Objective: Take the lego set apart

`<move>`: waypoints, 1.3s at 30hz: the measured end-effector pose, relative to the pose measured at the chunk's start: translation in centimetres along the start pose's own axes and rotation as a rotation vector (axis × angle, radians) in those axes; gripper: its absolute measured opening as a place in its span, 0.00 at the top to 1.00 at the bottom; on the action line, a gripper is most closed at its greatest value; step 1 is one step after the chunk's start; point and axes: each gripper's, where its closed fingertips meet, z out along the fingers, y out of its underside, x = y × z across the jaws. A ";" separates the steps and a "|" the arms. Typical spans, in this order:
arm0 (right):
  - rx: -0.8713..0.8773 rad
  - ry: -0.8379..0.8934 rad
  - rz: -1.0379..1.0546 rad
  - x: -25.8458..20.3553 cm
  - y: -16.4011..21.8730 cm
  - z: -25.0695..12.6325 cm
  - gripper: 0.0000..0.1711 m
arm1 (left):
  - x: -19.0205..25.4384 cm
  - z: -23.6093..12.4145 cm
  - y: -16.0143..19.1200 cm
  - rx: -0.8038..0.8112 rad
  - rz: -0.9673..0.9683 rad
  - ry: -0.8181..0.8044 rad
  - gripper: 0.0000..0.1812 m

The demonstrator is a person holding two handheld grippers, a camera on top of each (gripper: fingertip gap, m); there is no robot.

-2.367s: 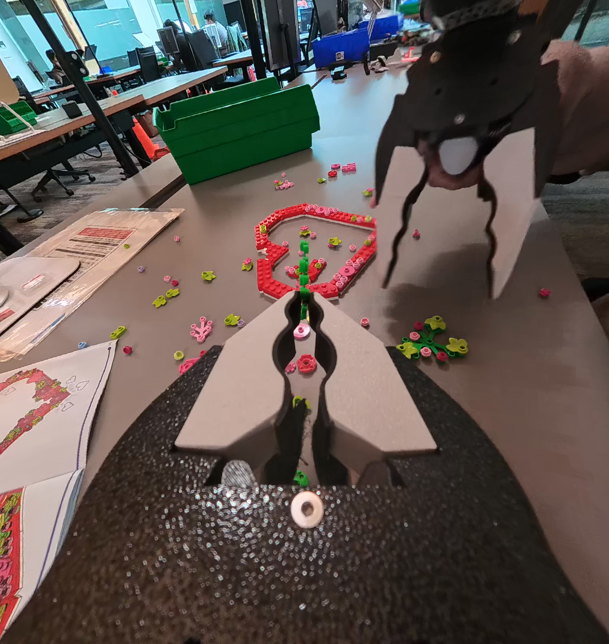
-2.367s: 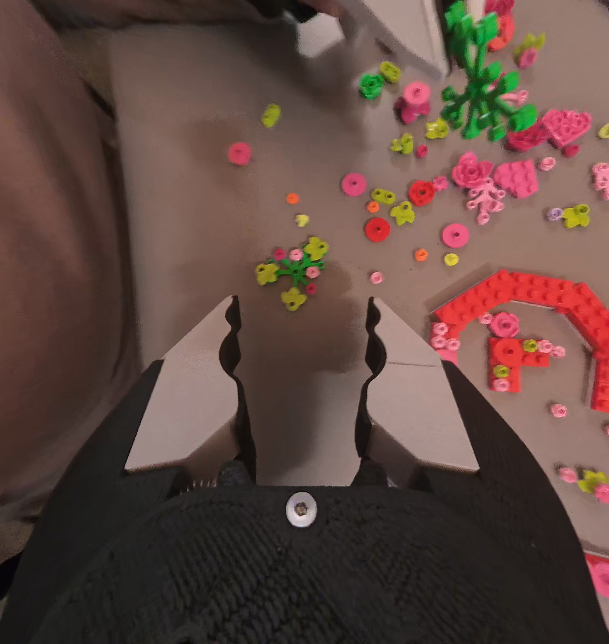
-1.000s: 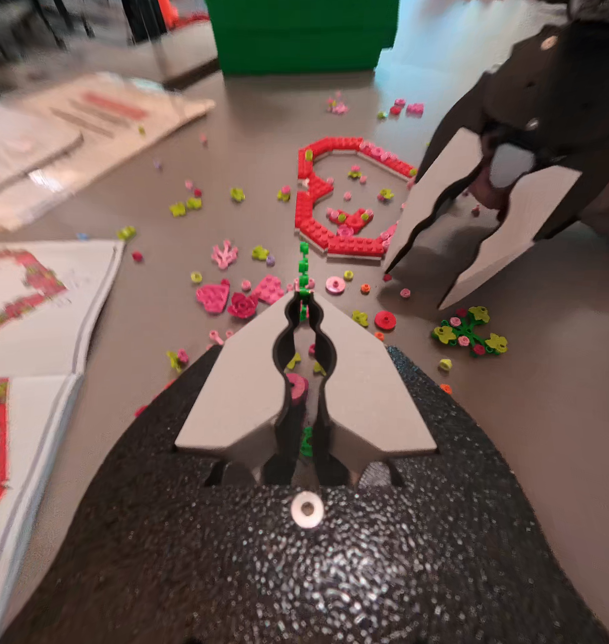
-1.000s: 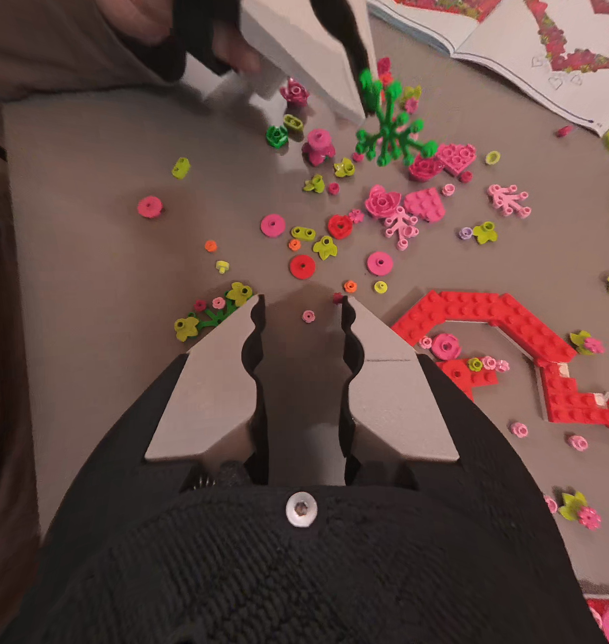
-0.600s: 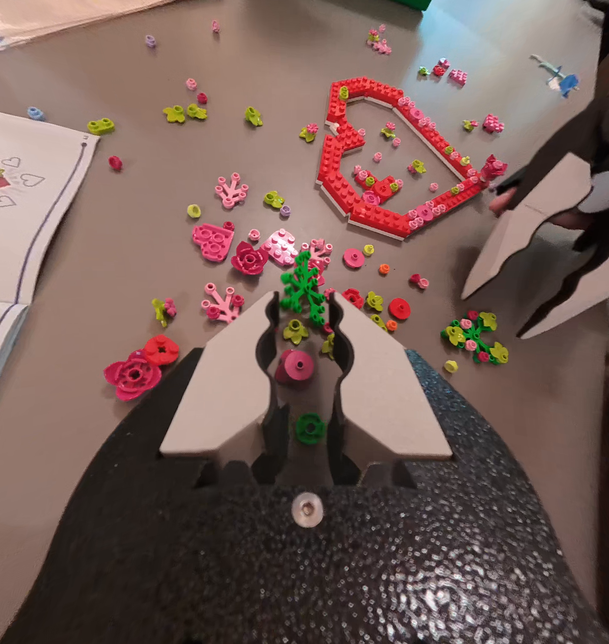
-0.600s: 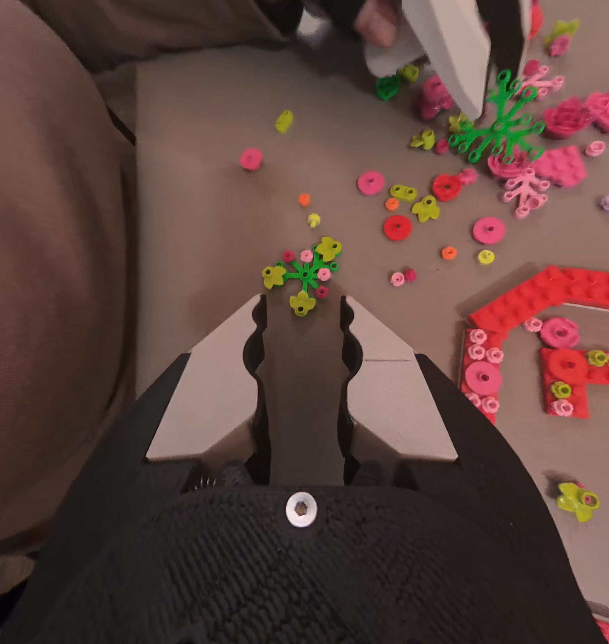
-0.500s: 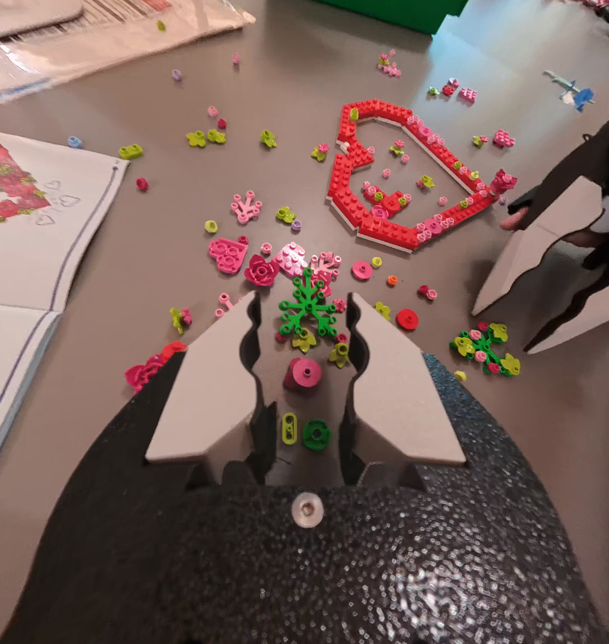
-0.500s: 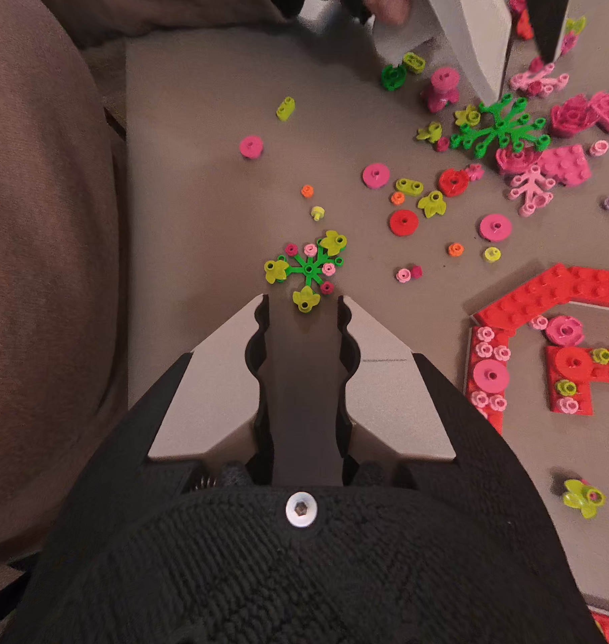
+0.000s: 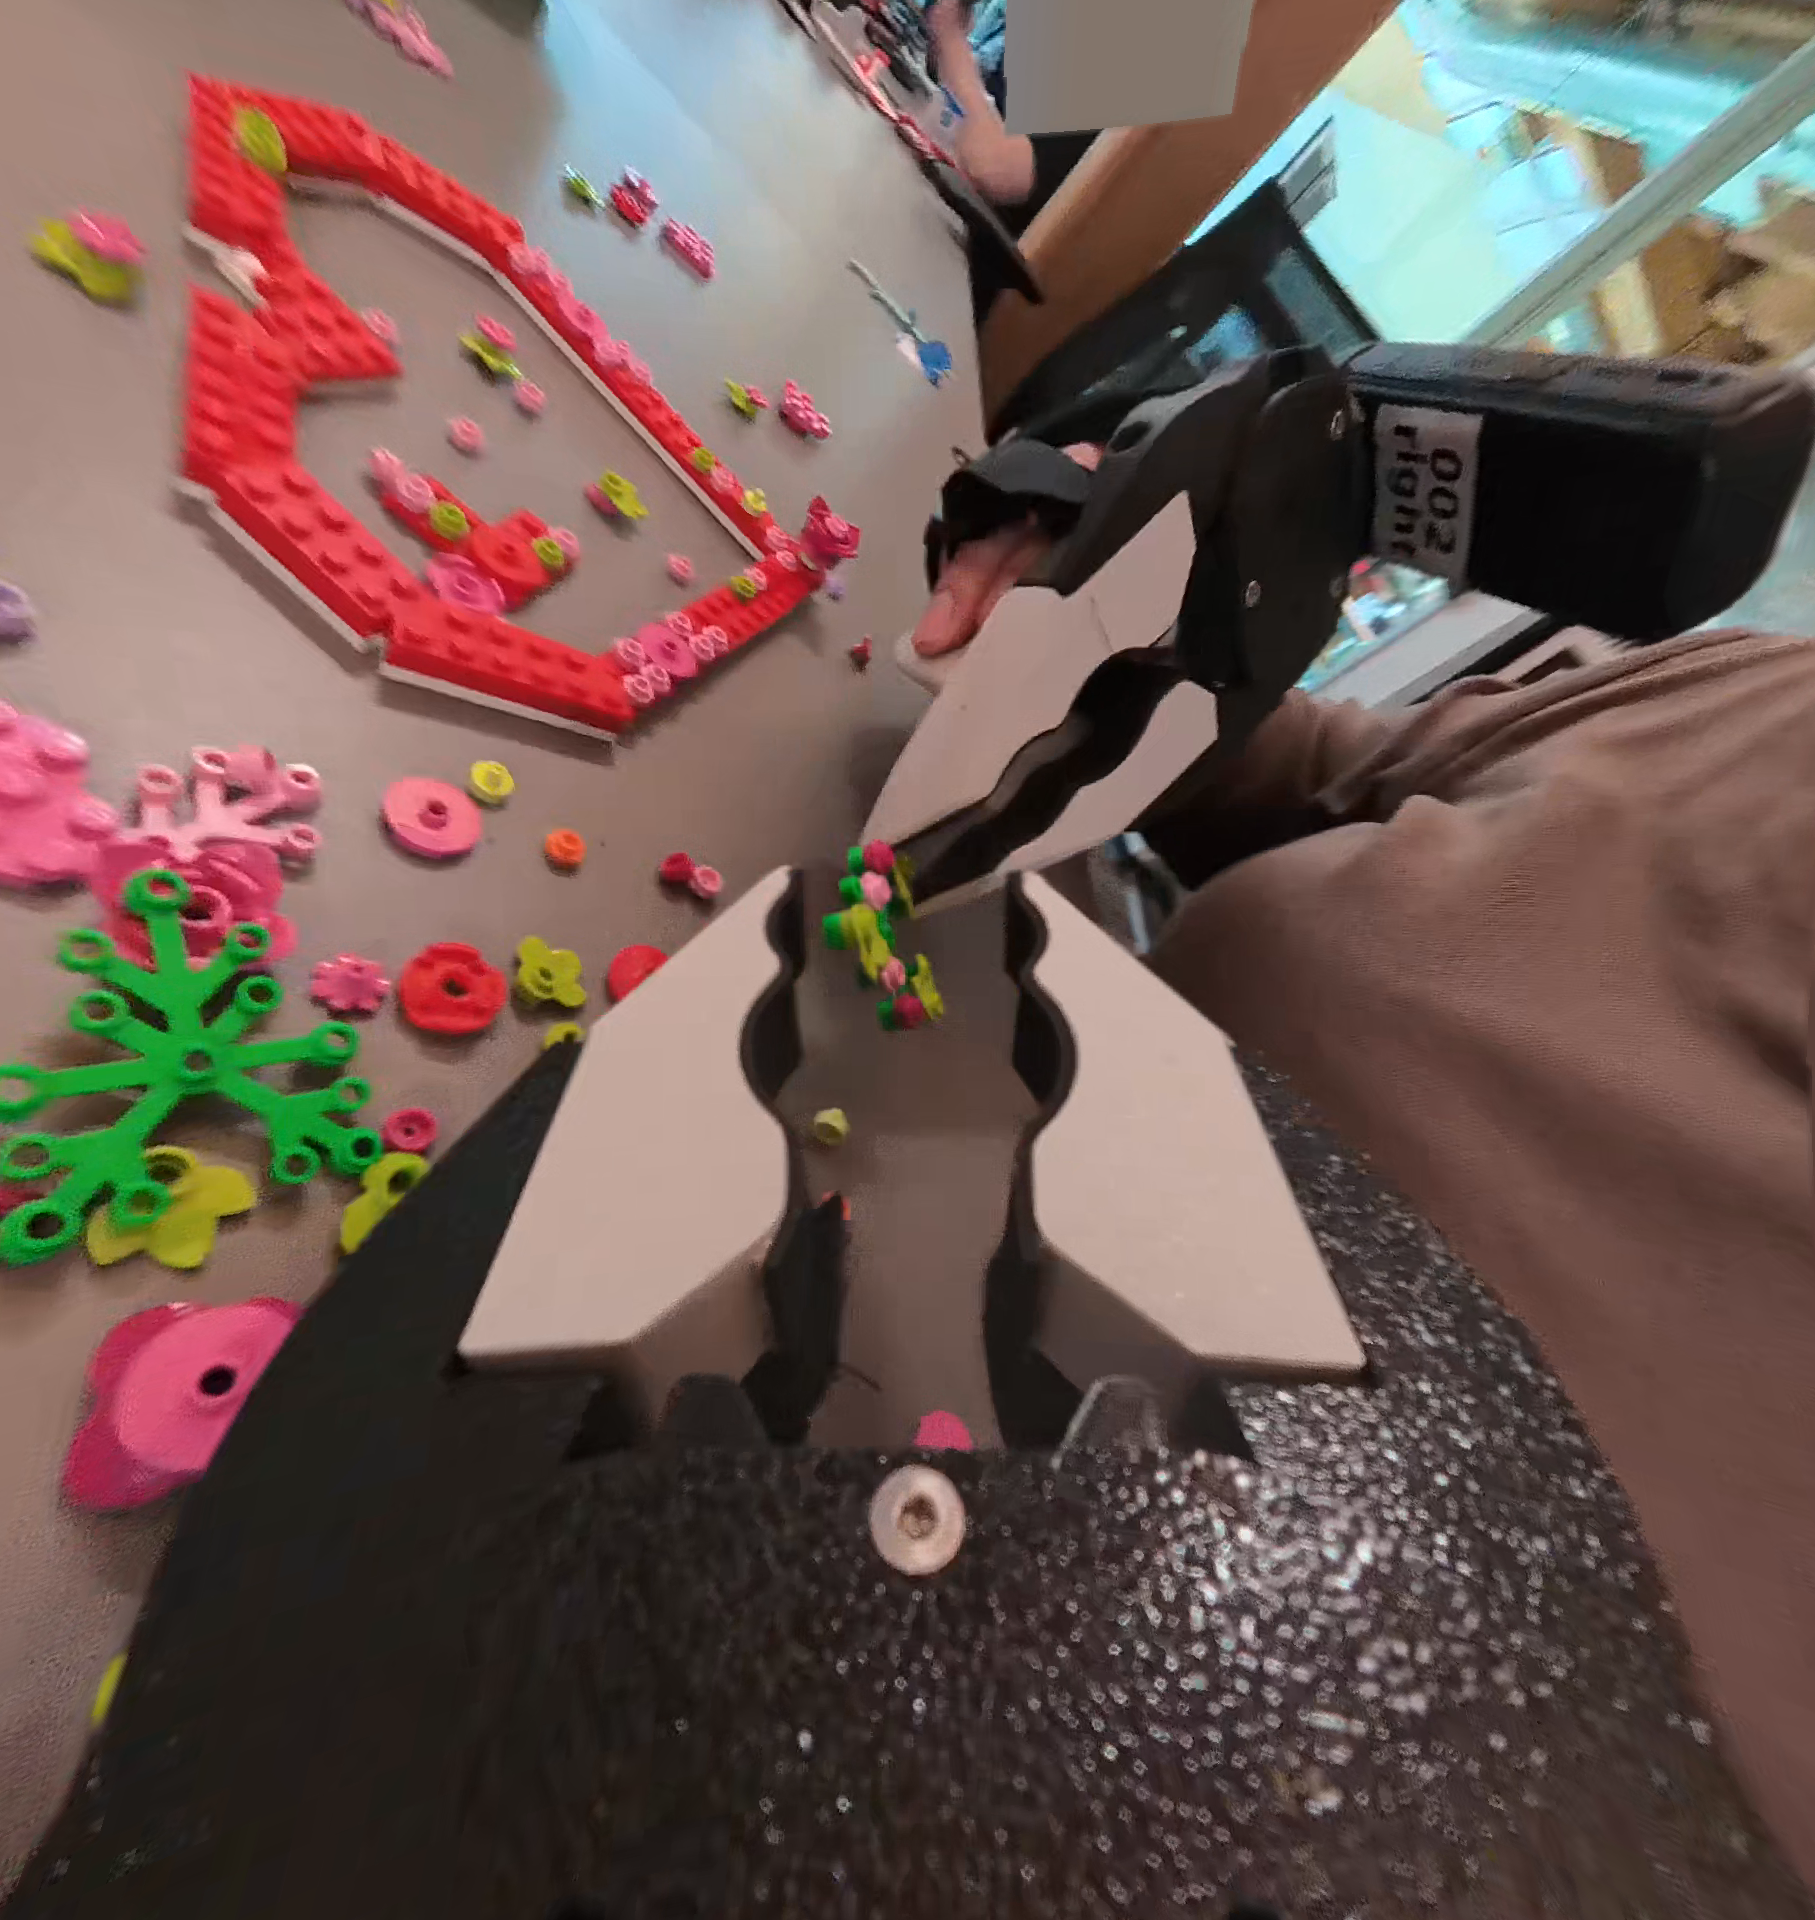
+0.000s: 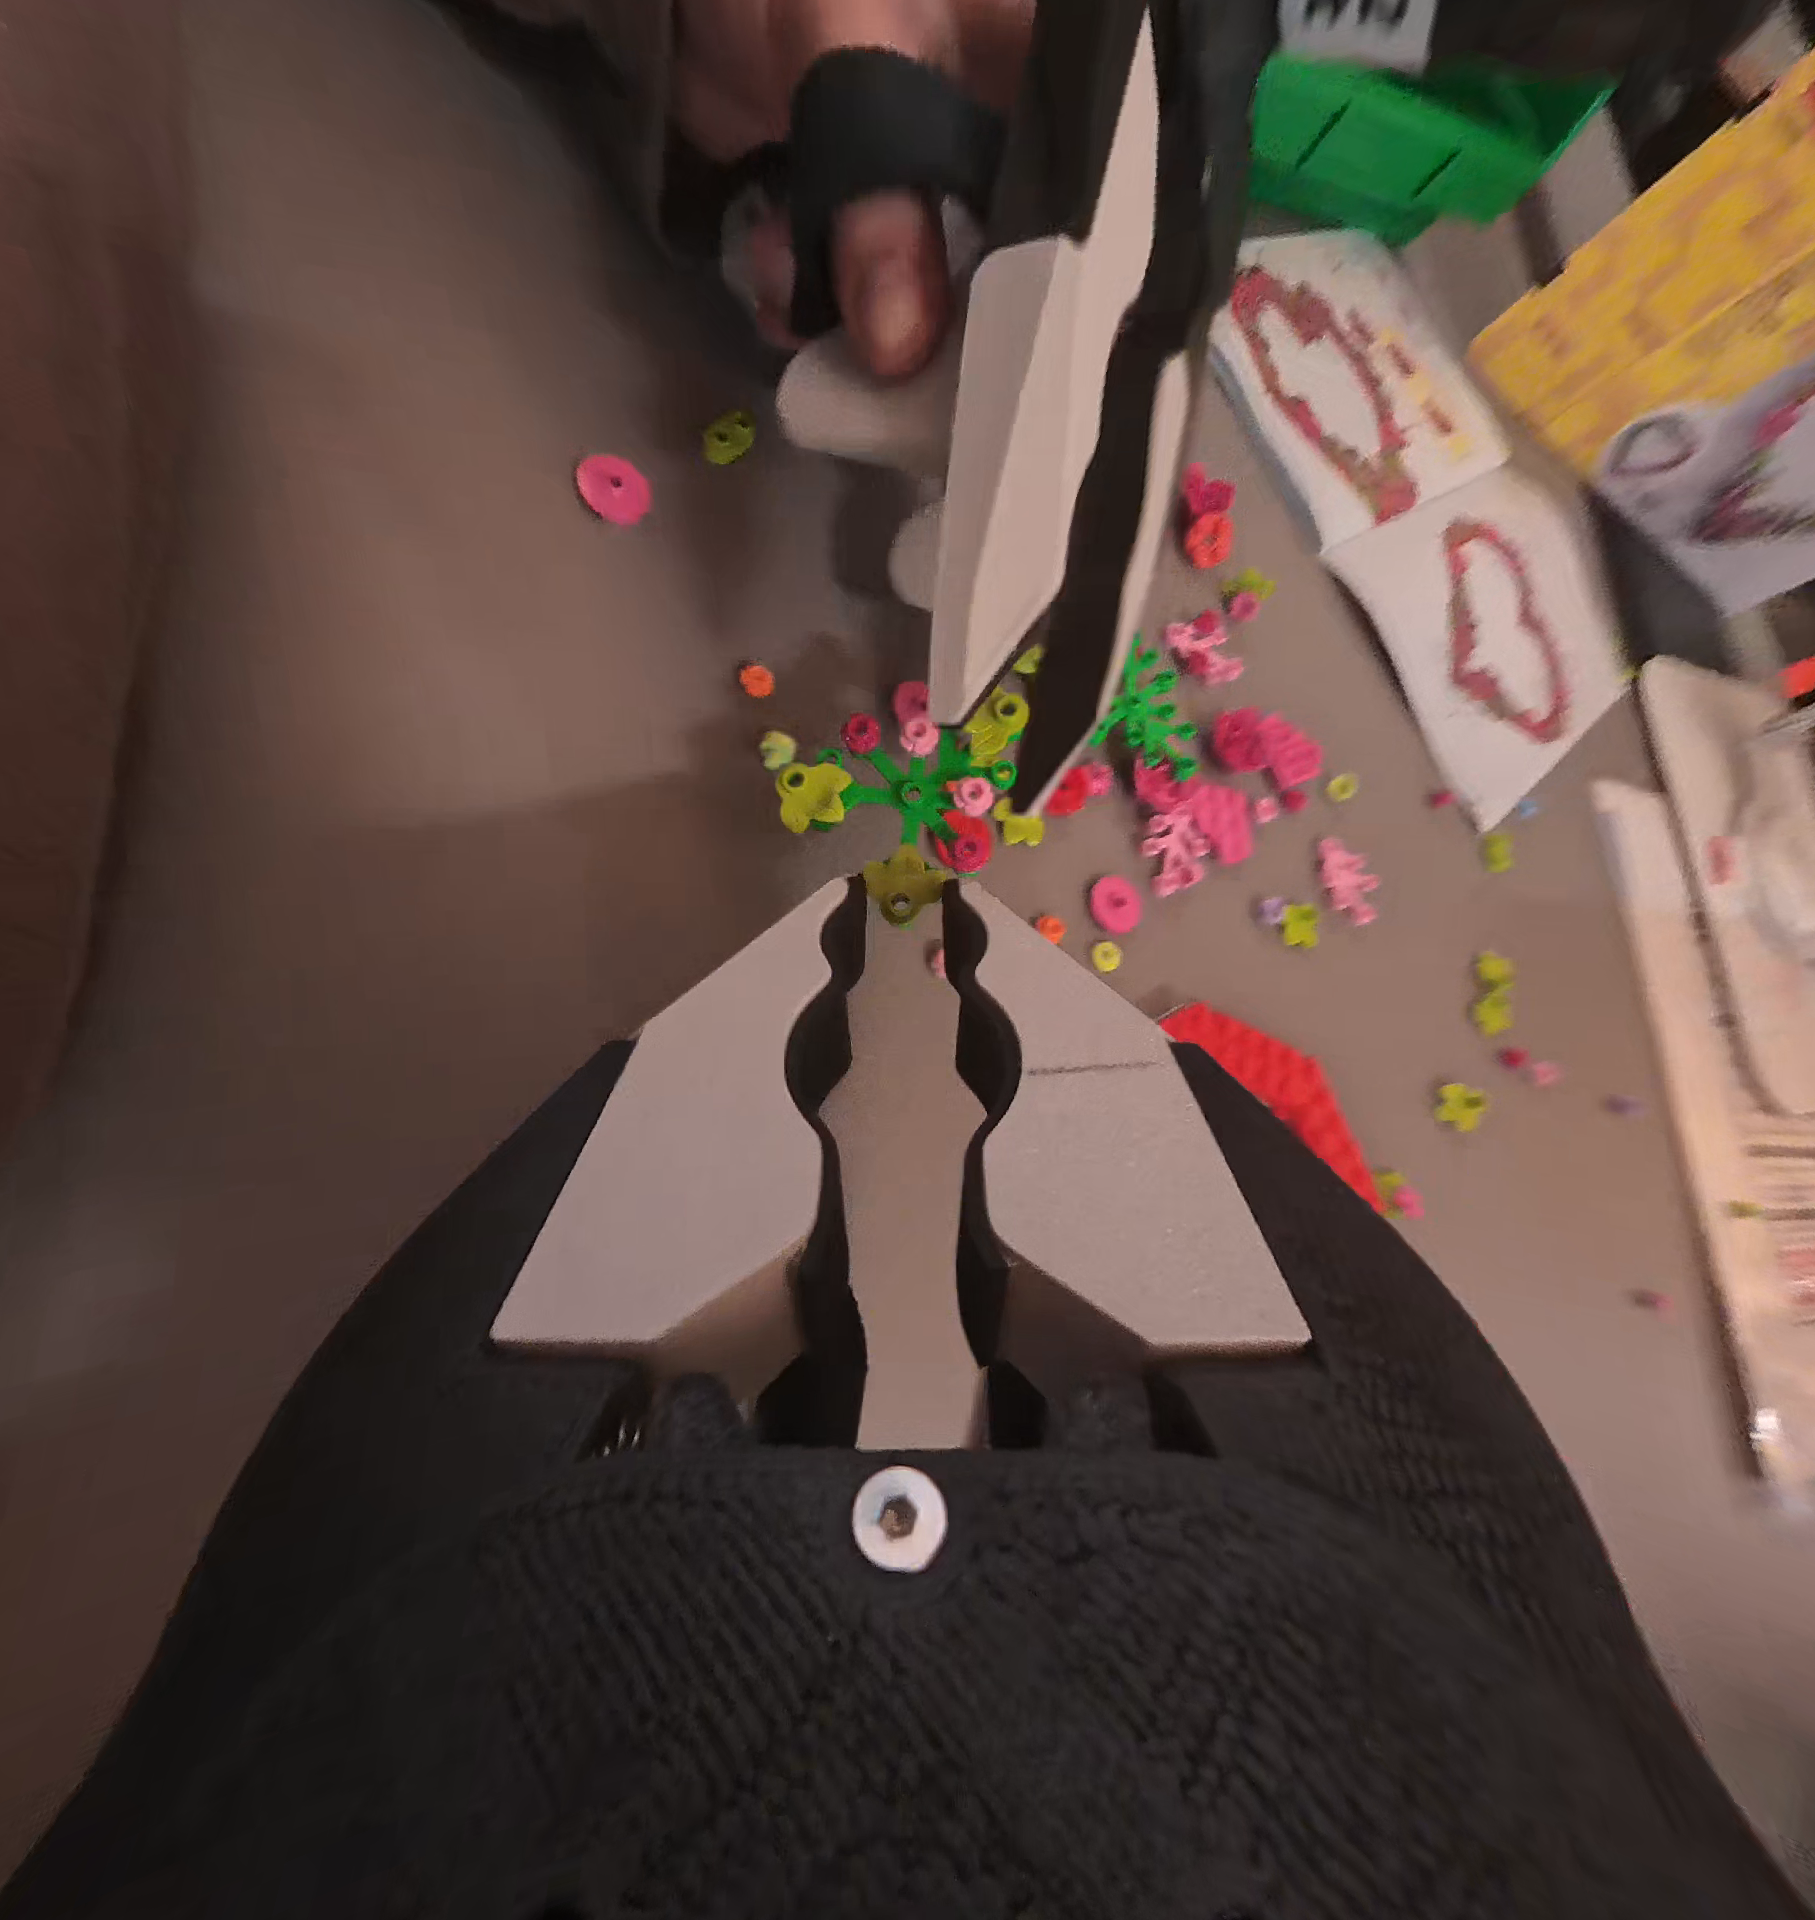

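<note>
Green plastic sprig with lime leaves and small pink and red flower studs (image 10: pixel 913 795) sits clamped at one lime leaf between the tips of the right gripper (image 10: pixel 904 896), whose grey fingers (image 10: pixel 1048 1039) are drawn nearly together on it. In the left wrist view we see the same sprig (image 9: pixel 879 940) raised off the grey bench (image 9: pixel 674 187), hanging edge-on from the right gripper's tips (image 9: pixel 908 868).

We note the left gripper (image 9: pixel 903 894) has its fingers (image 9: pixel 674 1122) apart, with the sprig in the gap between their tips. Whether either finger touches it we cannot tell. In the right wrist view, the left gripper (image 10: pixel 986 758) comes down from above onto the sprig's far side.

On the bench: a red brick heart-shaped frame (image 9: pixel 290 488) with a few pink studs on it, a bare bright green branching plant piece (image 9: pixel 170 1070), and scattered pink, red and lime pieces. An open instruction booklet (image 10: pixel 1402 520) and a green bin (image 10: pixel 1402 156) lie farther off.
</note>
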 end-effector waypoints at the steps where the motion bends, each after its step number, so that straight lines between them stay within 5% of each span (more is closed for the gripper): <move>1: 0.004 0.015 -0.026 0.4 -0.1 0.1 0.92 | 0.2 0.0 0.2 -0.002 -0.028 0.030 0.87; 4: 0.015 0.030 -0.066 1.0 -0.4 0.5 0.92 | -0.4 -0.2 0.3 0.002 -0.069 0.036 0.97; 15: -0.125 0.403 -0.439 5.6 -0.8 3.1 0.97 | -4.6 -3.4 -2.3 0.188 -0.063 -0.241 0.98; 18: -0.077 0.307 -0.228 5.7 -0.5 3.9 0.97 | -5.3 -3.7 -2.0 0.162 -0.019 -0.299 0.98; 22: -0.027 0.205 0.022 6.0 -0.6 4.3 0.82 | -4.8 -3.5 -2.2 0.155 0.028 -0.299 0.98; 25: -0.034 0.183 0.022 5.7 -0.9 4.6 0.92 | -4.9 -3.5 -2.1 0.149 0.020 -0.307 0.98; 31: -0.114 0.429 -0.236 7.8 -1.2 3.5 0.92 | -7.4 -6.5 -2.7 0.200 -0.001 -0.437 0.98; 37: -0.096 0.108 0.184 5.9 0.4 5.6 0.91 | -7.2 -6.4 -2.8 0.194 0.031 -0.422 0.98; 39: -0.096 0.027 0.292 5.7 0.7 6.1 0.81 | -7.1 -5.9 -2.7 0.175 0.059 -0.427 0.98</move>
